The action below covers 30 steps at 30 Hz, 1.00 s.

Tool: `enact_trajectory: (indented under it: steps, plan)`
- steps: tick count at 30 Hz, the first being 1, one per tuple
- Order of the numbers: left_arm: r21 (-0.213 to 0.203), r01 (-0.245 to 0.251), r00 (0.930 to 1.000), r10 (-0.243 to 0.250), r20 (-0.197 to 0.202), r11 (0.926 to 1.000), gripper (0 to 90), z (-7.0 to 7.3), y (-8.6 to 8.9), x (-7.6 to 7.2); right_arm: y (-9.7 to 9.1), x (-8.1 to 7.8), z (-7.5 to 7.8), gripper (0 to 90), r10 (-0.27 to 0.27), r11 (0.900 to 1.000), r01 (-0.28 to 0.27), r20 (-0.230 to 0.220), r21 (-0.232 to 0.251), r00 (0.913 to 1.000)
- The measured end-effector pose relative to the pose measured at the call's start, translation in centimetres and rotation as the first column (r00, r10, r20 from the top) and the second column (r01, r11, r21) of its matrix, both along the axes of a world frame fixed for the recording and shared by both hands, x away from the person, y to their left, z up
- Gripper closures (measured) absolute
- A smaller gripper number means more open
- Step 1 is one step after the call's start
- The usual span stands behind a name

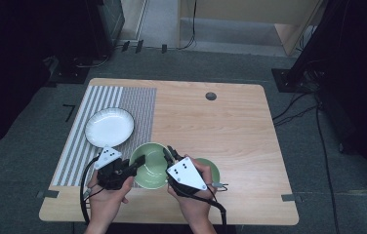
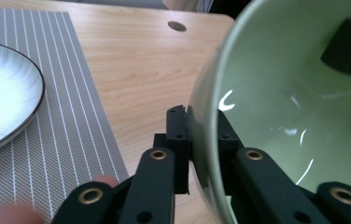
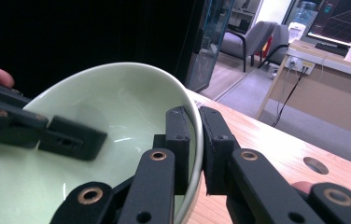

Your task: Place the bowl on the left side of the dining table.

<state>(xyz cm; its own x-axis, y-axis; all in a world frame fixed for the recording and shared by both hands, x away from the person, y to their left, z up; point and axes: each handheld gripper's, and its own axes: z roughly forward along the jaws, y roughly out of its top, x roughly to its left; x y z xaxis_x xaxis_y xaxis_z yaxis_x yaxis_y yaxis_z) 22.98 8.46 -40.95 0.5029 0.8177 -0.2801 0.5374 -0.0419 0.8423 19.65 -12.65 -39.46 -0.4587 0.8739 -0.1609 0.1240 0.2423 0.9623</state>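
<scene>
The wooden table [image 1: 230, 126] carries a striped mat [image 1: 137, 105] with a white plate [image 1: 109, 127]; your green bowl [image 1: 152, 168] sits near the front edge, left gripper [image 1: 140, 160] and right gripper [image 1: 168, 153] each clamped on its rim.

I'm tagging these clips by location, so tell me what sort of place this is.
Probably an office or lab rigged for recording, not a home kitchen. A wooden table stands on grey carpet with loose cables, and the right claw view shows a desk with a monitor and an office chair.
</scene>
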Motion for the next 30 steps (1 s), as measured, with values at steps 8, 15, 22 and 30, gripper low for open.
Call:
enact_trajectory:
  steps: [8, 15, 22, 30]
  plan:
    - [0.079, -0.046, 0.9955, 0.039, 0.087, 0.9958, 84.3, 0.5, 0.4, 0.0, 0.8, 0.5, -0.4, 84.8, -0.008, 0.9997, 0.009, -0.058, 0.021, 0.9983]
    - [0.062, -0.082, 0.9915, 0.075, 0.106, 0.9947, 84.3, 0.6, 1.6, 0.7, 0.0, 0.7, -0.1, 62.8, 0.013, 0.9954, -0.002, -0.118, 0.096, 0.9929]
    - [0.071, -0.108, 0.9877, 0.099, 0.121, 0.9916, 84.3, 0.2, 2.1, 1.2, -2.2, 1.0, 0.4, 30.7, 0.059, 0.9881, -0.03, -0.19, 0.151, 0.98]
    - [0.068, -0.118, 0.9855, 0.108, 0.131, 0.9907, 84.4, 0.1, 2.8, 1.6, -4.7, 1.1, 0.6, 14.8, 0.1, 0.9729, -0.051, -0.209, 0.225, 0.9728]
